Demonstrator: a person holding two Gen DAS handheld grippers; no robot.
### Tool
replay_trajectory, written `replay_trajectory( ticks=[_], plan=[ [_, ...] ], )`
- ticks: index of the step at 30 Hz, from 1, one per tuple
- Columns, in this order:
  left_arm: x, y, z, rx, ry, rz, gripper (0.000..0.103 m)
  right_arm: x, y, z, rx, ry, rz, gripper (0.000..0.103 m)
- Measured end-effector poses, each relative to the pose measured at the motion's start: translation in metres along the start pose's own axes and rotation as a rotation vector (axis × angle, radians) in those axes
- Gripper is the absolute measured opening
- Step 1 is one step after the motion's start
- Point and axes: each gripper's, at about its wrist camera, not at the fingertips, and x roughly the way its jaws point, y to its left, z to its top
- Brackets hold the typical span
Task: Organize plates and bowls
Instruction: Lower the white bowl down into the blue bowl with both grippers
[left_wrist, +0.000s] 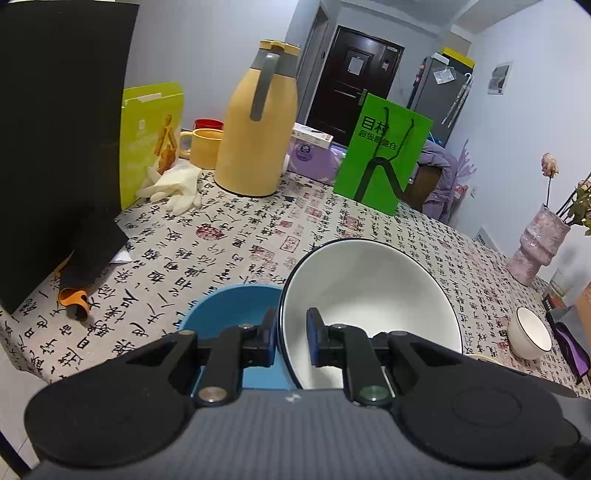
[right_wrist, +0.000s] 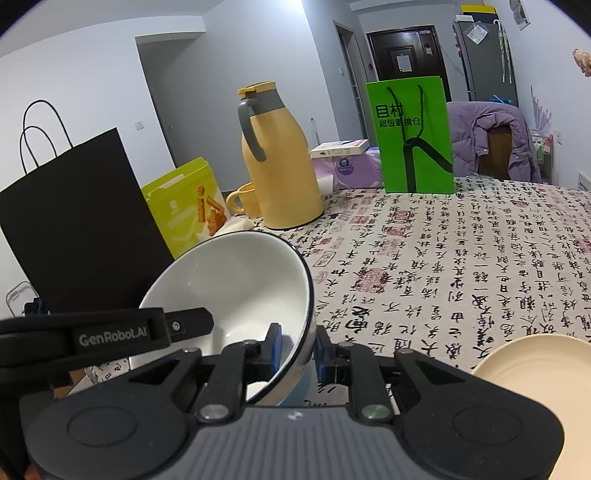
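Observation:
A large white bowl (left_wrist: 373, 295) with a thin black rim hangs tilted above the patterned tablecloth (left_wrist: 258, 229), and both grippers hold it. My left gripper (left_wrist: 291, 336) is shut on its left rim, one finger outside and one inside. In the right wrist view the same white bowl (right_wrist: 236, 280) tips to the left, and my right gripper (right_wrist: 298, 349) is shut on its right rim. A blue bowl (left_wrist: 229, 306) sits just left of and below the white one. A small white bowl (left_wrist: 530, 332) lies on its side at the right. A cream plate (right_wrist: 535, 362) rests at the lower right.
A yellow thermos jug (left_wrist: 258, 129), a green paper bag (left_wrist: 384, 155), a black paper bag (left_wrist: 55, 147), a lime box (left_wrist: 151, 136), white gloves (left_wrist: 173, 188) and mugs (left_wrist: 203, 147) line the far side. A pink vase (left_wrist: 535, 243) stands at the right edge.

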Motion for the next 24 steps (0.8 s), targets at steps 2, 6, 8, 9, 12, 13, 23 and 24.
replay_trajectory(
  ticks=[2,6,8,9,12,13,23,24],
  plan=[
    [-0.001,0.003,-0.001,-0.001,-0.007,0.006,0.015,0.001,0.004,-0.001,-0.005,-0.001,0.000,0.018],
    [-0.002,0.007,-0.001,-0.002,-0.021,0.018,0.015,0.003,0.010,-0.001,-0.014,-0.004,0.003,0.018],
    [-0.003,0.010,-0.001,-0.007,-0.023,0.020,0.015,0.004,0.012,-0.002,-0.017,-0.003,0.004,0.018],
    [-0.003,0.012,-0.001,-0.010,-0.022,0.022,0.015,0.004,0.013,-0.002,-0.018,-0.002,0.005,0.018],
    [-0.003,0.016,-0.002,-0.015,-0.024,0.026,0.015,0.007,0.017,-0.002,-0.022,0.002,0.009,0.018],
    [-0.003,0.018,-0.002,-0.018,-0.024,0.026,0.015,0.008,0.018,-0.002,-0.023,0.003,0.010,0.018],
    [0.000,0.030,-0.002,-0.040,-0.014,0.026,0.015,0.017,0.025,-0.004,-0.034,0.020,0.013,0.018],
    [0.001,0.031,-0.002,-0.041,-0.013,0.026,0.015,0.018,0.026,-0.004,-0.034,0.023,0.012,0.018]
  ],
)
